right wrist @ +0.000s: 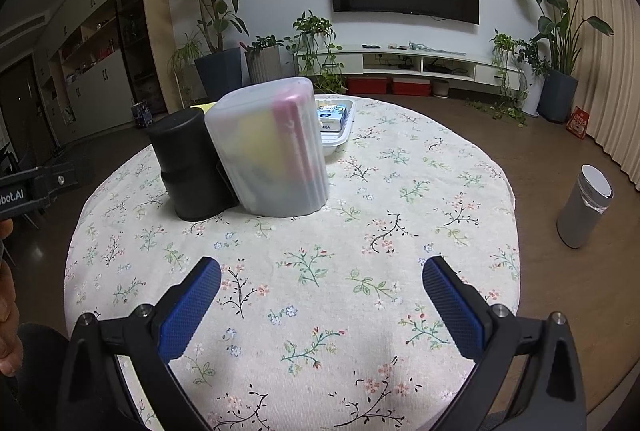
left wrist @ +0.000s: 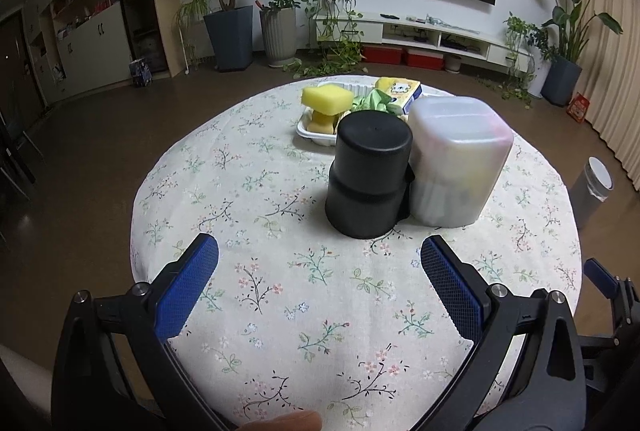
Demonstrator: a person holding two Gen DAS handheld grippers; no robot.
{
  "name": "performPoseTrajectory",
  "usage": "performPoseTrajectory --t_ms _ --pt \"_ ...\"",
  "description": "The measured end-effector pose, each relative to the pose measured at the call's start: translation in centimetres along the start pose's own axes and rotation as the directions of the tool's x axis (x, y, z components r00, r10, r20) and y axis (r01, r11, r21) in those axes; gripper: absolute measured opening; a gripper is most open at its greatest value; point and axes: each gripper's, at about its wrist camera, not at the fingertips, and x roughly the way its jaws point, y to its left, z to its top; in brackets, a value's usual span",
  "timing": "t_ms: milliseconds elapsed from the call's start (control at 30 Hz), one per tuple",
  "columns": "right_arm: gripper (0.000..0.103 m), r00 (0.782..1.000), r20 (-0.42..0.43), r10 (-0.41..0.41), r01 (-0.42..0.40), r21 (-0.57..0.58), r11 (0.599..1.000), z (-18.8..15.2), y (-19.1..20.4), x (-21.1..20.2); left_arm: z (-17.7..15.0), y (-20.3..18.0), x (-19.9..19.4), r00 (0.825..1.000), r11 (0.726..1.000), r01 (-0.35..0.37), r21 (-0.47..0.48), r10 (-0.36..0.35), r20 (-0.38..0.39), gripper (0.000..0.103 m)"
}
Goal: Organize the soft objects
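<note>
Both claws wide open and empty, soft things waiting at the table's far edge.

Your left claw and right claw hover over the near edge of the table, jaws spread, gripping nothing. The yellow sponge sits on top of the white tray at the far edge, behind the black canister and the frosted container, which touch. The sponge will likely be light and squashy: pinch it across its middle, gently, so it doesn't spring out.
</note>
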Motion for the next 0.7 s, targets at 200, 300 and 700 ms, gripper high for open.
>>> performPoseTrajectory --t_ms 200,300,700 --pt "0.103 1.0 0.0 0.0 0.0 -0.004 1.0 -0.07 0.06 -0.3 -0.27 0.0 0.24 1.0 1.0 -0.012 0.004 0.012 -0.009 0.103" --pt "0.103 1.0 -0.001 -0.001 0.001 -0.004 1.0 -0.09 0.09 -0.28 -0.38 -0.05 0.37 1.0 1.0 -0.005 0.004 0.005 -0.015 0.103" --pt "0.103 1.0 -0.001 0.0 0.0 -0.004 1.0 -0.09 0.1 -0.38 -0.55 -0.28 0.54 1.0 1.0 -0.003 0.009 0.003 -0.017 0.103"
